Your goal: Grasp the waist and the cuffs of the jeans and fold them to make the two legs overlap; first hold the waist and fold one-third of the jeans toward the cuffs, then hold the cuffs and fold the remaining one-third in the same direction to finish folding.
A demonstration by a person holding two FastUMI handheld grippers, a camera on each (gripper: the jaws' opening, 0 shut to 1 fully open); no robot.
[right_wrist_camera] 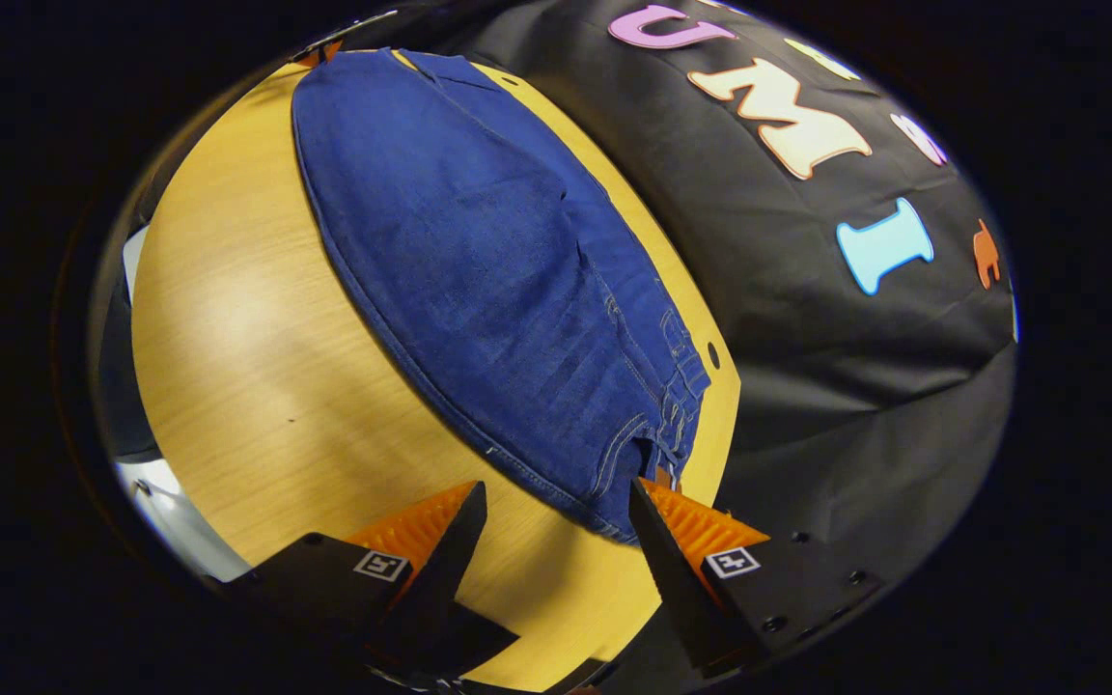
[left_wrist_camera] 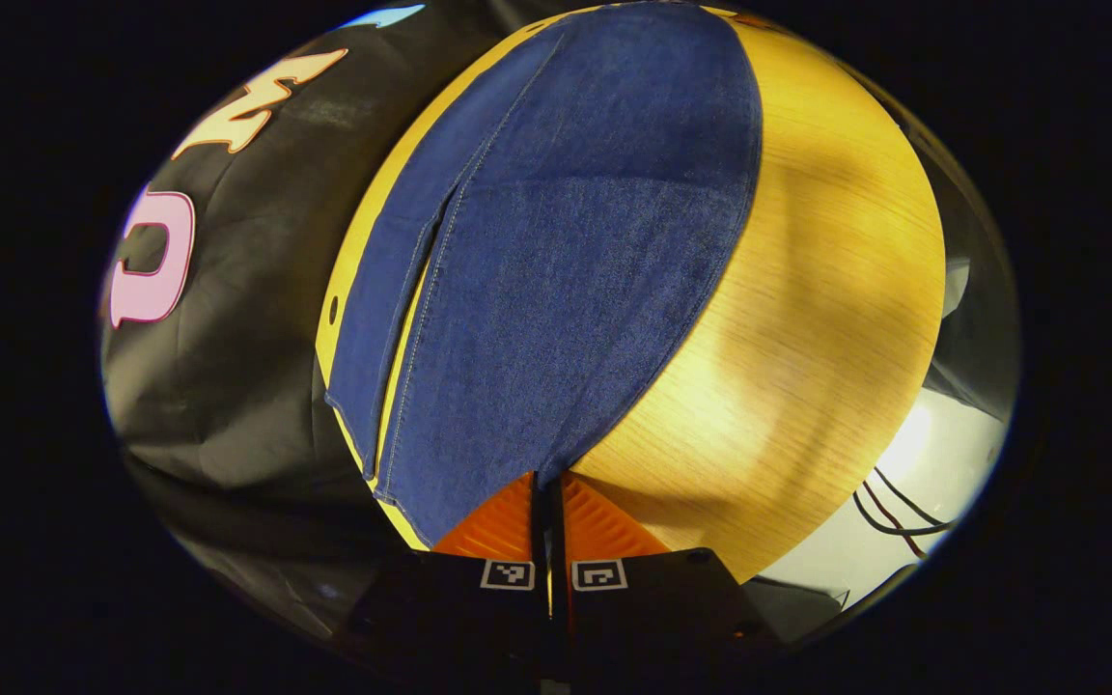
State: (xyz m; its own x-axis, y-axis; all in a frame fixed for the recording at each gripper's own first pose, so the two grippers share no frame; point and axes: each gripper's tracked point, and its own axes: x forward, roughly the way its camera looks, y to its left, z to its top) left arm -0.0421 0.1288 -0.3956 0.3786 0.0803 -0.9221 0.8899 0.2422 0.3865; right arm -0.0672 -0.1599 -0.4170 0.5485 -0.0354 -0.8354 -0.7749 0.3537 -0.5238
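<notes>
Blue jeans (left_wrist_camera: 566, 261) lie lengthwise on a wooden table (left_wrist_camera: 807, 319), one leg on top of the other, with the lower leg peeking out along the far side. In the left gripper view, my left gripper (left_wrist_camera: 549, 487) is at the cuff end with its fingers pressed together on the corner of the top cuff (left_wrist_camera: 517, 463). In the right gripper view, the jeans (right_wrist_camera: 479, 261) stretch away from the waist (right_wrist_camera: 657, 425). My right gripper (right_wrist_camera: 556, 510) stands open just above the table, with the near waist corner lying between its fingertips.
The black cloth wall (right_wrist_camera: 855, 319) hangs right behind the table's far edge. A small hole (right_wrist_camera: 713, 355) sits in the tabletop near the waistband. Bare wood (right_wrist_camera: 257, 367) runs along the near side of the jeans. Cables (left_wrist_camera: 894, 512) lie on the pale floor past the table edge.
</notes>
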